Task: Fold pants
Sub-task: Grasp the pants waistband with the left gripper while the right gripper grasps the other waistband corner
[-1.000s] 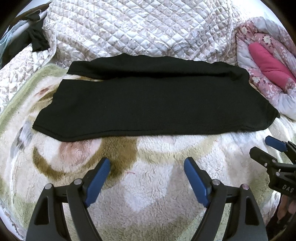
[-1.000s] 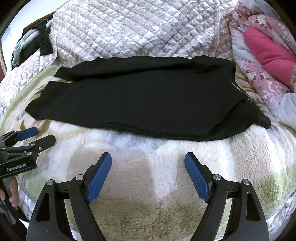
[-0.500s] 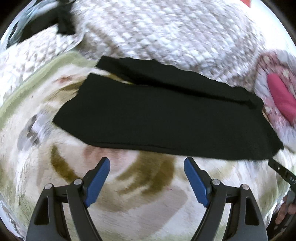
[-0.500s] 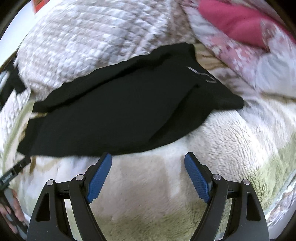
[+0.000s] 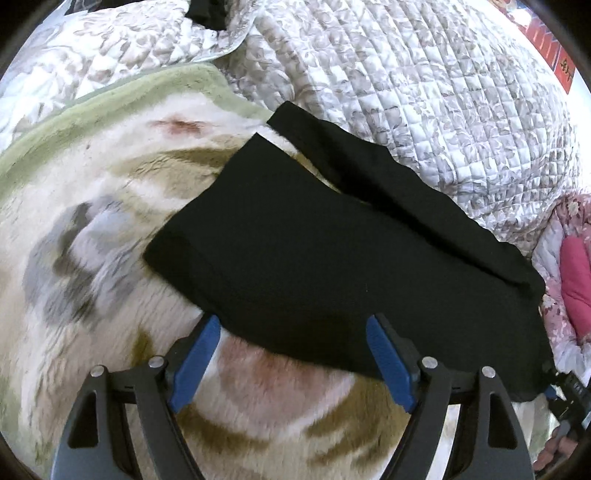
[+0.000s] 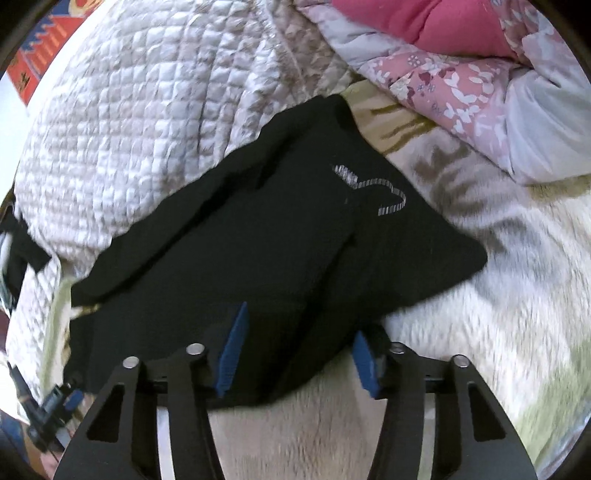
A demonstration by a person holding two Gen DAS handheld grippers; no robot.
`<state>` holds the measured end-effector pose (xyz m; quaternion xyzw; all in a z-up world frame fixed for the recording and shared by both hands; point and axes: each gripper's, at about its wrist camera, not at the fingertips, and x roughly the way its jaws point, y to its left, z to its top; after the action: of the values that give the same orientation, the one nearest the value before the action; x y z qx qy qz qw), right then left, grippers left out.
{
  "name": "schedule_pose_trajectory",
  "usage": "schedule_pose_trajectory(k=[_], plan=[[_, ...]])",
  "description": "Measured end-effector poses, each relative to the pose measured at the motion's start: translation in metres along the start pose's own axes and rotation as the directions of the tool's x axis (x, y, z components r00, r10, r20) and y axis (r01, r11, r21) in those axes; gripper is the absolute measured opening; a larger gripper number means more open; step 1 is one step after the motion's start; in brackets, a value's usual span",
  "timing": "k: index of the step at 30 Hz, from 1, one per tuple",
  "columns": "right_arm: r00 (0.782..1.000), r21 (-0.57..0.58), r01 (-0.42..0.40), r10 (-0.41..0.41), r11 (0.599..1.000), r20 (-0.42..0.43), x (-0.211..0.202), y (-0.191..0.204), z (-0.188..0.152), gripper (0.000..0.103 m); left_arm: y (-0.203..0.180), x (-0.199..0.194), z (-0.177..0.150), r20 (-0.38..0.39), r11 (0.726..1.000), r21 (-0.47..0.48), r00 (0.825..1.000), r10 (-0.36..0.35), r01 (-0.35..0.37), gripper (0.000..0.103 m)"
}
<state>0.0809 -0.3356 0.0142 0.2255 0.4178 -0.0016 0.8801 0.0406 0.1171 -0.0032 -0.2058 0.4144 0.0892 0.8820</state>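
Black pants (image 5: 314, 251) lie flat on a fluffy blanket, legs toward the upper left in the left wrist view. My left gripper (image 5: 291, 343) is open, and the near edge of one leg lies between its blue pads (image 5: 195, 358). In the right wrist view the waist end of the pants (image 6: 280, 251), with a silver striped mark (image 6: 373, 192), lies under my right gripper (image 6: 299, 350). Its jaws are closing with the near hem between the blue pads (image 6: 232, 347), which do not visibly pinch the cloth. The other gripper shows at each view's lower corner: right gripper (image 5: 565, 387), left gripper (image 6: 55, 402).
A cream, green and brown fluffy blanket (image 5: 92, 258) covers the bed. A quilted grey-white cover (image 5: 424, 92) is heaped behind the pants. A pink floral quilt with a pink cushion (image 6: 443, 22) lies beyond the waist end. A person's fingers (image 5: 554, 448) show at the lower right.
Both grippers moved forward onto the near edge of the pants and rolled, so the pants now look slanted. The right jaws have narrowed; the left jaws stay wide.
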Motion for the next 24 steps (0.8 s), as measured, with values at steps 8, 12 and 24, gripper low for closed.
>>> schedule_pose_trajectory(k=[8,12,24], plan=[[1.0,0.072,0.005,-0.007,0.997,0.029,0.003,-0.018,0.009,0.014,0.006,0.014,0.017,0.021,1.0,-0.005,1.0,0.016,-0.016,0.04],[0.999,0.082,-0.015,0.012,0.997,0.035,0.001,-0.019,0.01,0.008,0.013,0.014,0.02,0.024,0.999,-0.029,0.999,0.043,-0.043,0.011],[0.996,0.081,-0.072,0.068,0.994,0.057,-0.063,-0.025,-0.008,0.006,0.022,-0.071,0.006,0.111,0.999,-0.033,0.994,-0.013,0.017,0.006]])
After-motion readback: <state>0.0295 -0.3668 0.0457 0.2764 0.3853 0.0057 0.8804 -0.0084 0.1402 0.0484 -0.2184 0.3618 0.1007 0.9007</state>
